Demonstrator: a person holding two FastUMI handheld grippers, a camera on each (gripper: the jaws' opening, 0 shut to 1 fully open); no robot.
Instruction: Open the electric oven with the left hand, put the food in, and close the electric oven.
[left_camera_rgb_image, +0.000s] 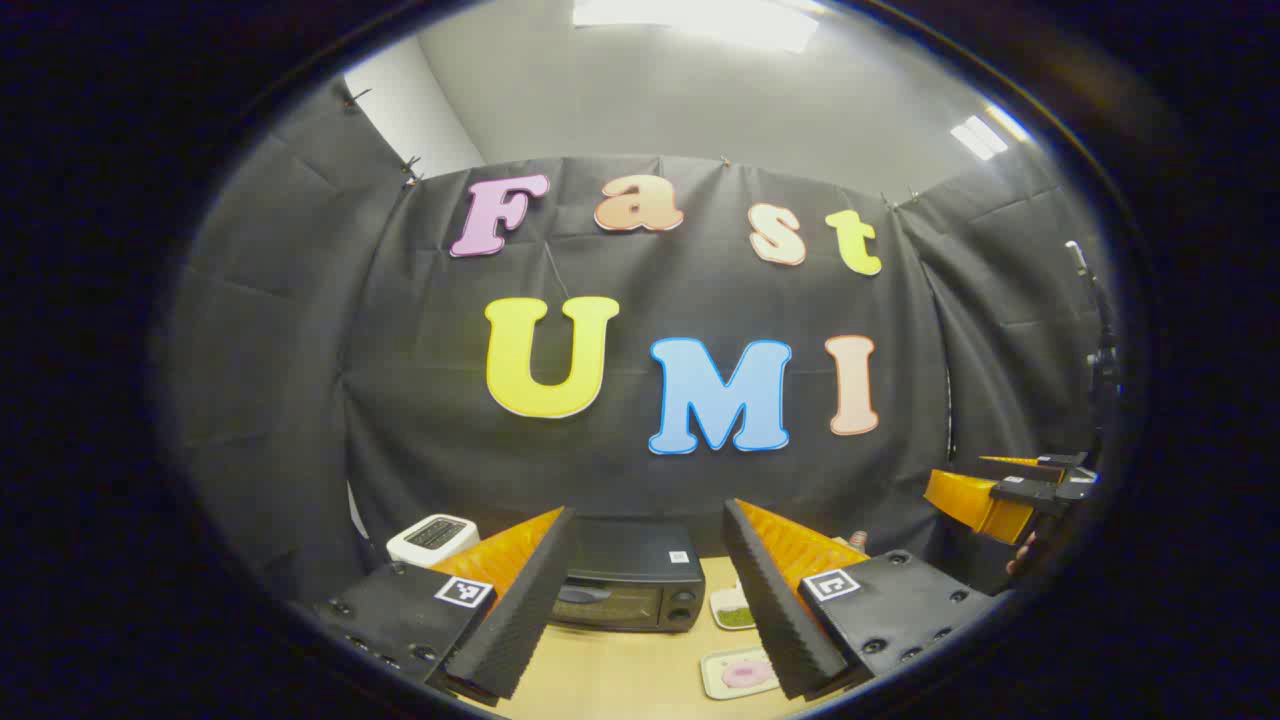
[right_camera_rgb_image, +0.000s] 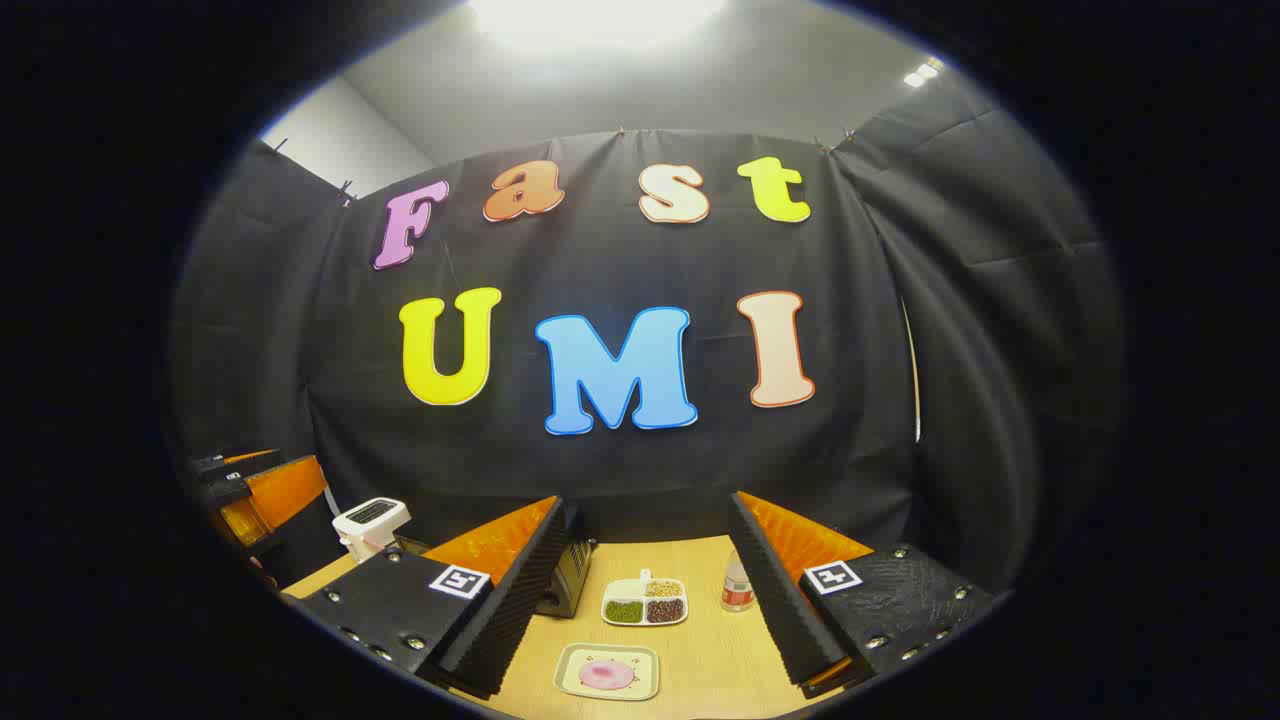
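Both grippers are held up above the wooden bench (right_camera_rgb_image: 720, 660), looking toward the black cloth wall. The left gripper (left_camera_rgb_image: 645, 600) has its jaws spread wide apart with nothing between them, and the electric oven (left_camera_rgb_image: 628, 588) sits framed in that gap, its door closed, at the back of the bench against the wall. Left of the oven stands a white toaster (left_camera_rgb_image: 432, 538). Just right of the oven lies a divided white dish (left_camera_rgb_image: 733, 608), and nearer than the oven, to its right, a small plate (left_camera_rgb_image: 738, 674) carrying a pink piece of food (left_camera_rgb_image: 745, 673). The right gripper (right_camera_rgb_image: 640, 600) also has its jaws released and empty. Its view shows just a corner of the oven past its own left finger, but gives the divided dish whole, with three fillings, and a small bottle (right_camera_rgb_image: 737, 585) right of that dish. Each view catches the other gripper at its edge.
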